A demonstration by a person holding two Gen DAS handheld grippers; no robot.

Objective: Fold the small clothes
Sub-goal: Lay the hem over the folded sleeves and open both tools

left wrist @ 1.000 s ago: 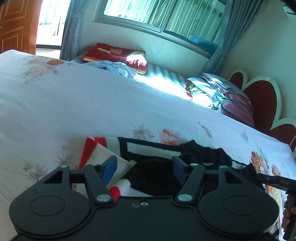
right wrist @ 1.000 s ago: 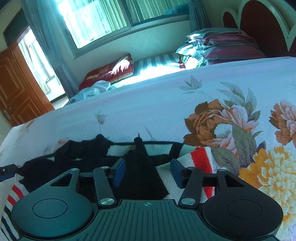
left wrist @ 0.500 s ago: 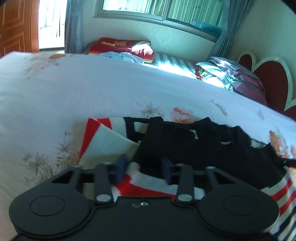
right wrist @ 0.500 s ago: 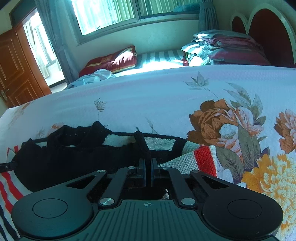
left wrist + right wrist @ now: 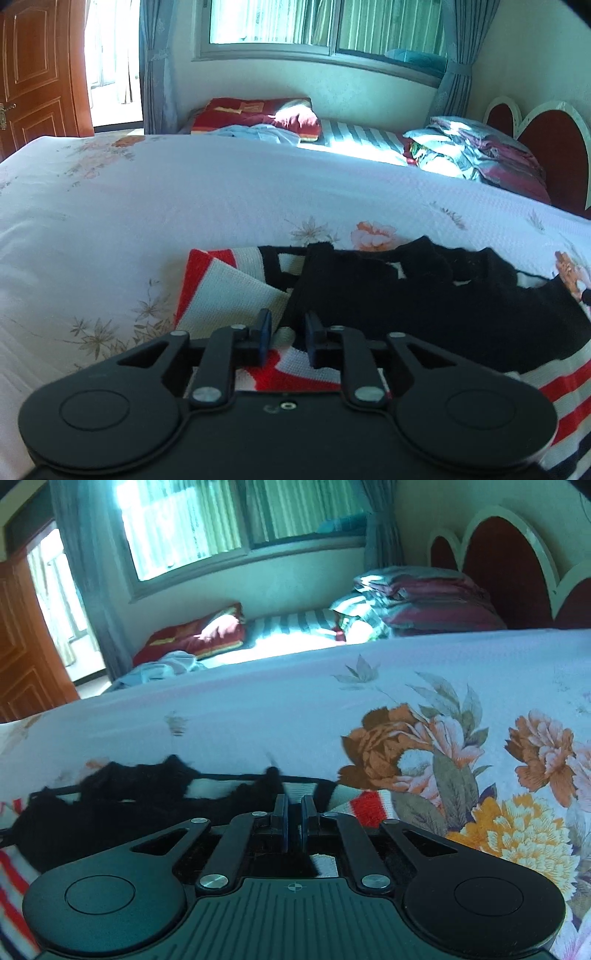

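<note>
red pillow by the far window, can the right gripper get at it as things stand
Probably not: the right gripper is shut on the black, red and white striped knit garment, and the floral bedspread stretches between it and the red pillow.

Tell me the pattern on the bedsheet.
The bedsheet is white with a floral print of orange, peach and yellow blooms; clearest in the right wrist view.

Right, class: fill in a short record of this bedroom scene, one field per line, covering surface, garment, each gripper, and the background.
surface: bed with floral bedspread
garment: striped knit sweater, red, white and black, lying crumpled with black part on top
left gripper: closed on the sweater's near edge
right gripper: shut, pinching black knit
background: stack of folded bedding by headboard; red pillow under window
</note>
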